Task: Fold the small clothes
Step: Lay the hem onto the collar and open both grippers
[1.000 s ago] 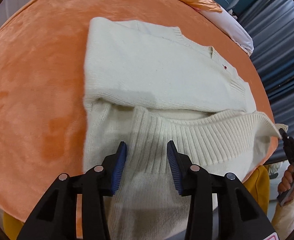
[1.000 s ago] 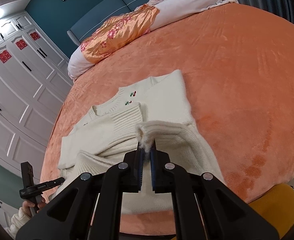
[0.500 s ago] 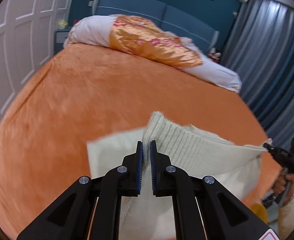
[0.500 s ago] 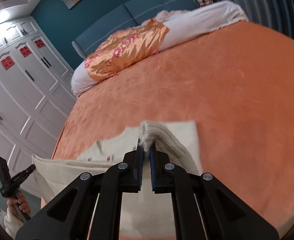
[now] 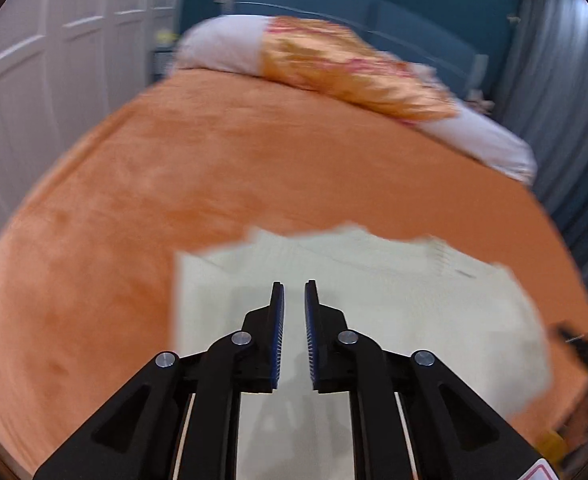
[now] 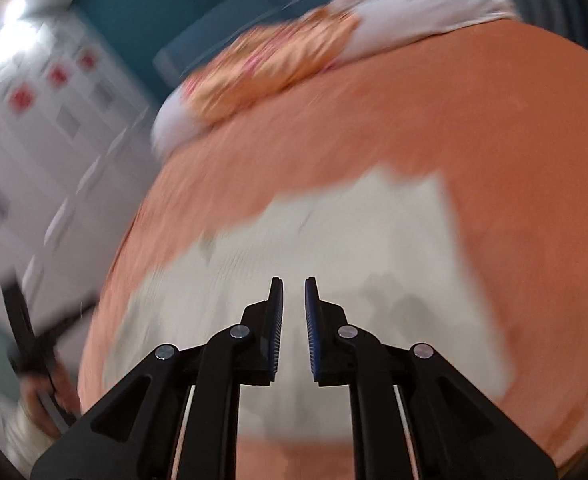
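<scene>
A: We have the cream sweater lying folded on the orange bedspread, near the foot edge of the bed, well apart from the pillows at the headboard end.

B: Agreed. In the right wrist view the sweater reads as a flattish block, though the blur hides the knit and the fold lines.

A: We judge it soft and light, with no stiffness at all. It will sag and drag wherever we lift it, and the plush cover under it probably grips rather than lets it slide.

B: So for the next fold we would pinch a thick edge, a doubled hem or corner, one claw on each side edge, and lift both together to keep the layers from slipping apart.

A: Now the claws. Our left gripper has its jaws parted by a narrow gap, and nothing sits between the blue pads. It hovers over the sweater; we cannot tell whether it touches the cloth.

B: Our right gripper is the same: slightly parted, released, empty, above the sweater near its side toward us.

A: Off the left edge of the bed in the right view, a hand holds the other tool's handle.
</scene>
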`<state>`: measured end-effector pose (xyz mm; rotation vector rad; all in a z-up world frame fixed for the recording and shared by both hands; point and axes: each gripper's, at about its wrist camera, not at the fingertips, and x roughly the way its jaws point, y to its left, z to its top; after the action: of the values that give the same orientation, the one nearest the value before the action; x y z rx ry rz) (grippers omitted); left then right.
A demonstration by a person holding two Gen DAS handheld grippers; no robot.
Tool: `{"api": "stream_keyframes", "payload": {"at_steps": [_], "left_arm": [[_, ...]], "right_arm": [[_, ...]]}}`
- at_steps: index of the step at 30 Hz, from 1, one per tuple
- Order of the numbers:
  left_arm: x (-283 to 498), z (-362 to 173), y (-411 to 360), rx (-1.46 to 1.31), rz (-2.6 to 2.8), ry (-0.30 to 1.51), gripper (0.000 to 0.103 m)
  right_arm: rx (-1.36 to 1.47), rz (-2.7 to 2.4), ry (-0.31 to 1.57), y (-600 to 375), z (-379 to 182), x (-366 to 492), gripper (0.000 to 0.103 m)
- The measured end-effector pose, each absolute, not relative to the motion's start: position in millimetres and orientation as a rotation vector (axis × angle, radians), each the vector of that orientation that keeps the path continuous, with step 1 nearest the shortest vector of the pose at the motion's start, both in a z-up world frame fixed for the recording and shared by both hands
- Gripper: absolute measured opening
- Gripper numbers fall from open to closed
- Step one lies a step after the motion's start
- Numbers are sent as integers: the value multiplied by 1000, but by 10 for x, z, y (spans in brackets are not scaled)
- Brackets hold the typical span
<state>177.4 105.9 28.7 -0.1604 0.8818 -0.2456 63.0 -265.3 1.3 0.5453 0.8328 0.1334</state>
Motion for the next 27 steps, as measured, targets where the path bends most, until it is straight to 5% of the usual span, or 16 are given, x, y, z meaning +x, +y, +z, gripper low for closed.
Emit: {"api": "stream_keyframes", "payload": {"at_steps": [2,7,14,22,24,27], "left_arm": [[1545,223,812,-174,-321,919,22],[1163,-436,353,-153,-373,1098,24],[1061,-541,1255,-193,-170,1085,8],[1001,-153,1512,-210,-115,1004,9],[1213,-27,1467,-222,-135,977,29],[1623,45,1384,-211,-126,959,45]], "right_arm": [[502,235,910,-2148,-168,560,11],[275,294,1019,-1543,-492,534,9],[434,-19,1027,-2916,-649,196,3],[551,-219,938,-3683,-376,-123,11],[533,-193,908,-3727,-249,70,17],[502,-154,850,-3614,-27,474,59]]}}
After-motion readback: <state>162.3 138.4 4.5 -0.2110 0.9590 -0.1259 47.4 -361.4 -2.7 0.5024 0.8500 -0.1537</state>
